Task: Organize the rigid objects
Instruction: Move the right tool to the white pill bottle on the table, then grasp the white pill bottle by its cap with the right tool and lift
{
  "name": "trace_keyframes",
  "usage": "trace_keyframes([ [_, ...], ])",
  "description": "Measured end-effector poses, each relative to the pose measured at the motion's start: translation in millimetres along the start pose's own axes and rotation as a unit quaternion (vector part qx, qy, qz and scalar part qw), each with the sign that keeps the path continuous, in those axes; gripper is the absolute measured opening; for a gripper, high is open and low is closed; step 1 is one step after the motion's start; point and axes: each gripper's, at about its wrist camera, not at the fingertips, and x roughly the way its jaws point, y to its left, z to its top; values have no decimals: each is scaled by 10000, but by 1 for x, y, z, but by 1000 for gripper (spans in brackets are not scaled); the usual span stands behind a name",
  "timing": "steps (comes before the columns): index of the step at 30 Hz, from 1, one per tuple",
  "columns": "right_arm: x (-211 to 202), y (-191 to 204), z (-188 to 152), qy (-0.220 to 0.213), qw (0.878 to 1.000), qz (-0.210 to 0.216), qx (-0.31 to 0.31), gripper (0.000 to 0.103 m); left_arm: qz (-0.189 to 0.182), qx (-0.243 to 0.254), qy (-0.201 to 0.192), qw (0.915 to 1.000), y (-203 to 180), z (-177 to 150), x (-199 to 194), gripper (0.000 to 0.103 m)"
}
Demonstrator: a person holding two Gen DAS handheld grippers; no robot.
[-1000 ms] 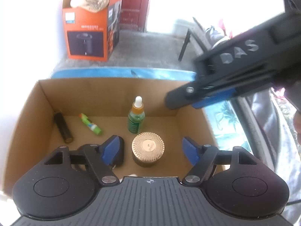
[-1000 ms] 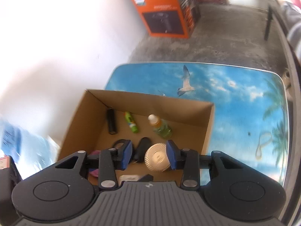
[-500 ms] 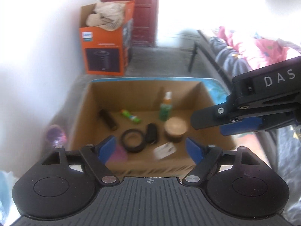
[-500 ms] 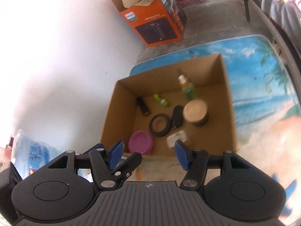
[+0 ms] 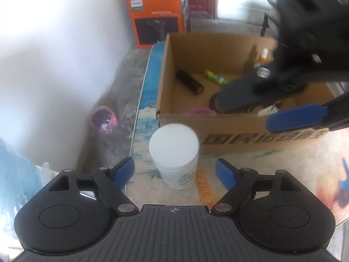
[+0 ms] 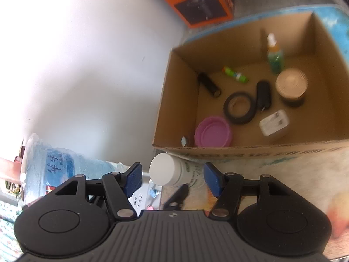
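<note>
My left gripper (image 5: 174, 171), released and empty, faces the upright white jar (image 5: 174, 152) at twelve o'clock; my right gripper (image 6: 171, 179), released too, hangs farther off

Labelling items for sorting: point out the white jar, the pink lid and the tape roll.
white jar (image 5: 174, 139): left wrist view, on its flat white cap.
pink lid (image 6: 212, 133): right wrist view, on its round top face.
tape roll (image 6: 228, 109): right wrist view, on its black ring.

Both hand-held grippers, L (image 5: 174, 170) & R (image 6: 172, 179), now off box (image 5: 229, 131), at white jar (image 5: 174, 150).
</note>
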Motion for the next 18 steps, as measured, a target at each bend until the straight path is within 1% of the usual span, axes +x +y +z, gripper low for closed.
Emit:
trace_keyframes([
  [3,23,1,1,141,9997,47,170,65,-71,-11,41,10000,3,0,15,80],
  [8,53,0,2,355,9985,27,409,63,-229,-68,-67,9997,14,-8,22,73],
  [9,57,0,1,379,9982,14,466,61,-270,-79,-66,9996,15,-9,23,72],
  [12,65,0,1,420,9977,-7,529,58,-384,-92,29,9992,16,-11,29,67],
  [13,68,0,1,421,9977,-25,529,58,-411,-99,68,9991,15,-12,31,64],
  [14,69,0,1,423,9977,-25,537,55,-457,-117,98,9988,15,-12,33,62],
  [16,72,0,1,433,9974,-33,569,54,-518,-167,133,9984,16,-14,34,59],
  [18,73,-2,0,439,9973,-27,587,51,-528,-213,133,9983,17,-12,37,59],
])
